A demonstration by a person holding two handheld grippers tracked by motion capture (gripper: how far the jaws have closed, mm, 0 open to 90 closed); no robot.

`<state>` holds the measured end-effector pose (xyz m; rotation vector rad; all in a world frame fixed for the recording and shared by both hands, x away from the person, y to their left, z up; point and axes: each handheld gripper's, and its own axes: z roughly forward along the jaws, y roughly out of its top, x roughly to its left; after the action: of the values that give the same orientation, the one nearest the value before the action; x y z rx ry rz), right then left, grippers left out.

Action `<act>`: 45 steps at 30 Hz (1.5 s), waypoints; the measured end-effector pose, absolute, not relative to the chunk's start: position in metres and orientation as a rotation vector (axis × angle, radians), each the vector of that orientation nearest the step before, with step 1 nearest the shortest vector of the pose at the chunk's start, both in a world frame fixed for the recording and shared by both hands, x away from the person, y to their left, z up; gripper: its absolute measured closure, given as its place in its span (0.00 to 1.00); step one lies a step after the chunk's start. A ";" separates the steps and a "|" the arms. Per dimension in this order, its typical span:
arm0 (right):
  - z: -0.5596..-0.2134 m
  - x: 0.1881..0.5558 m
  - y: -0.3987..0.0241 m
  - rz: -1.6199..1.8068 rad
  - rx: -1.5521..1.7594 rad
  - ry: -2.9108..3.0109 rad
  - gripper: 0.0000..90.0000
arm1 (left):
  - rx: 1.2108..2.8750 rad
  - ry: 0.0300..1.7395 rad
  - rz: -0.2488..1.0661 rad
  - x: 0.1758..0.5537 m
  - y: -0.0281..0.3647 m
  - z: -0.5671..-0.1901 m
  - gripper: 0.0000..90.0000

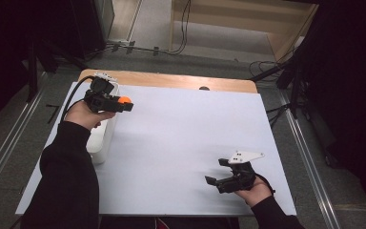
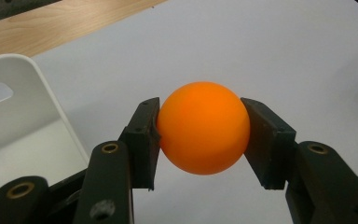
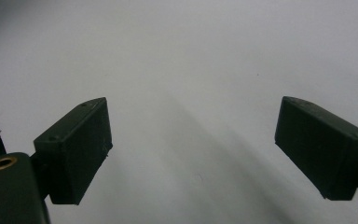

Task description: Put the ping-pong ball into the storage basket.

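Holding an orange ball (image 2: 203, 128) between its two black jaws, our left gripper (image 1: 124, 103) is clamped on it: in the left gripper view the pads press the ball from either side at about its widest line, and the ball bulges out above and below them. We see a smooth, matte, evenly orange sphere with no marks or seam that we can make out, softly lit from above. Just beside the gripper, on the side toward our left sleeve (image 1: 69, 176), stands a white bin (image 1: 100, 140) with rounded corners and a handle slot in its wall; in the high view the gripper's body lies over the bin's far end, and the ball sits past the rim, above the sheet. Ahead of the ball the white sheet (image 1: 181, 133) runs bare and flat, so we have open room in front of the jaws and across toward our other hand. Our right gripper (image 1: 218, 171) is well apart from the left, near the sheet's close edge, its jaws spread wide with nothing between them, hanging low over the bare sheet, a grey three-cornered plate on top. Beyond the sheet's far edge a strip of wooden tabletop (image 1: 186, 81) shows. Around the table we see grey floor, metal rails on both sides, cables and dark stands.
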<state>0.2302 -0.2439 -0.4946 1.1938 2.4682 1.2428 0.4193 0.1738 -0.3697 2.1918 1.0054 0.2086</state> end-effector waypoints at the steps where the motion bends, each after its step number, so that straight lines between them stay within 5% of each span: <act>1: -0.495 0.230 -0.244 1.243 1.194 2.468 0.11 | 2.195 1.009 0.211 0.419 0.175 -0.370 0.56; 45: -0.495 0.232 -0.242 1.234 1.197 2.482 0.11 | 2.119 1.165 0.288 0.419 0.215 -0.366 0.56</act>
<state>0.2318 -0.2424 -0.4947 1.1970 2.4824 1.2342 0.4191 0.2146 -0.3657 2.1186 1.1648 0.2884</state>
